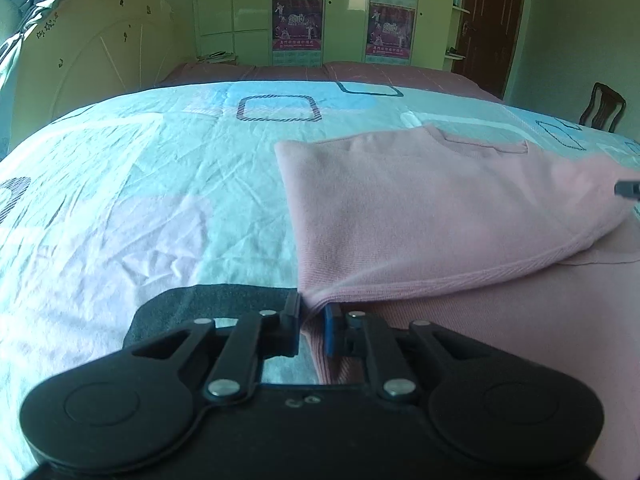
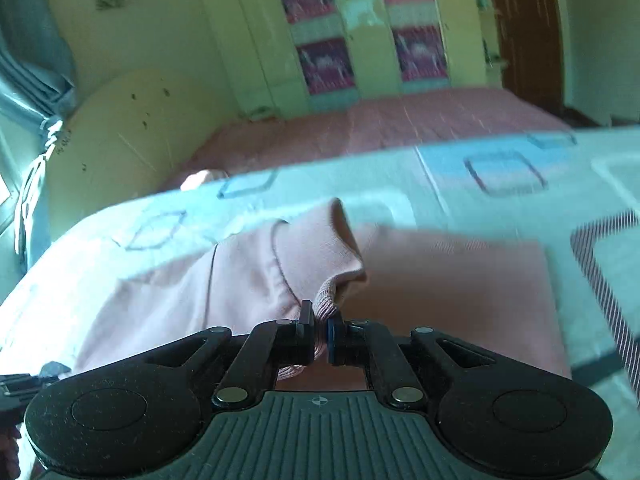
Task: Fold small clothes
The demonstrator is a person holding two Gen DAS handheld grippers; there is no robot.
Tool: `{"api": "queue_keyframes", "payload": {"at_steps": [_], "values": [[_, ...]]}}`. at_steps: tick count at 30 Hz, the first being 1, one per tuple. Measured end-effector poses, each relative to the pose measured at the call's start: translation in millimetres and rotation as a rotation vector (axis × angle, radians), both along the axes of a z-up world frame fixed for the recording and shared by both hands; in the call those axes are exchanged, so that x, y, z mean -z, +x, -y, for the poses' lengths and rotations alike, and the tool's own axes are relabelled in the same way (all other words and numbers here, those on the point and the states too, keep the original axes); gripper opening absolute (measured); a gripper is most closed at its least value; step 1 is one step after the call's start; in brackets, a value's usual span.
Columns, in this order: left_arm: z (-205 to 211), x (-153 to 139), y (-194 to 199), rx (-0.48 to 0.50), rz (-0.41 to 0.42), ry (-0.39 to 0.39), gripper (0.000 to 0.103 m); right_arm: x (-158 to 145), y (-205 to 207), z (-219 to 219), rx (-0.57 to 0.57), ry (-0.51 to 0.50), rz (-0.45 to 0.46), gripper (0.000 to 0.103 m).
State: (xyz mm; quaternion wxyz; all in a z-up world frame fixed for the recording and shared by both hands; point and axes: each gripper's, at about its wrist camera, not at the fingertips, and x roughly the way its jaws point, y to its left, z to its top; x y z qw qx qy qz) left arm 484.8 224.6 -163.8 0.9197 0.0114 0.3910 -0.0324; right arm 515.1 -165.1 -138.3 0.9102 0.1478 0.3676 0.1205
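The pink garment [image 1: 420,216] is lying on the bed sheet [image 1: 140,184], spread over the right part of the bed as the left wrist view shows it, with its upper layer folded over a lower layer and a ribbed hem edge running diagonally toward the left gripper [image 1: 312,320]. The left gripper is sitting at the near corner of that fold, its two fingers drawn close together and pinching the corner of the pink fabric between the black pad and the blue pad. In the right wrist view the same pink garment [image 2: 248,280] is extending forward and to the left from the right gripper [image 2: 320,332], and a ribbed cuff is rising directly from between the fingers. The right gripper is pressing its fingers together on that cuff, so the fabric is hanging lifted above the flat part of the garment lying to the right. The bed sheet, pale blue and pink with printed rounded squares, is surrounding the garment on all visible sides. Beyond the sheet a dusky pink cover [image 1: 360,72] is lying on the far half of the bed. A cream headboard [image 1: 92,64] is standing at the left, wardrobe doors with posters [image 1: 298,28] are lining the far wall, and a dark chair [image 1: 604,106] is standing at the far right.
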Motion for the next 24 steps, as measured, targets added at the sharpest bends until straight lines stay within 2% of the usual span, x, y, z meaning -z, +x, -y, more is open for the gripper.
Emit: {"api": "queue_keyframes", "payload": {"at_steps": [2,4,7,14,18,20,22,23,24], "values": [[-0.6,0.5,0.2,0.008,-0.004,0.004,0.01,19.6,-9.1,5.2,0.032,0.042,-0.037,0.005],[-0.4,1.6,3.1,0.018,-0.008,0.009,0.01,27.0,-15.9,9.8,0.053,0.058,-0.049,0.005],[-1.0,1.3,4.2,0.024,-0.012,0.007,0.01,23.8,-22.0,14.5,0.068,0.079,-0.041,0.005],[-1.4,2.7,10.1,0.037,-0.017,0.014,0.01,25.0,-18.0,12.2,0.072,0.056,-0.058,0.005],[-2.2,3.6,9.2,0.037,-0.01,0.009,0.01,-3.4,-20.5,11.8,0.059,0.064,0.046,0.005],[-1.2,4.9,7.1,0.035,-0.001,0.011,0.01,-33.5,-32.0,11.8,0.031,0.054,0.207,0.005],[3.0,5.8,4.8,0.041,0.008,0.033,0.01,-44.8,-43.4,11.0,-0.01,0.032,0.326,0.005],[4.7,6.1,4.5,0.043,0.011,0.043,0.01,-36.4,-39.0,10.6,-0.013,0.008,0.293,0.005],[5.7,6.2,4.3,0.041,0.012,0.046,0.01,-19.2,-27.1,11.7,-0.005,-0.015,0.2,0.005]]}}
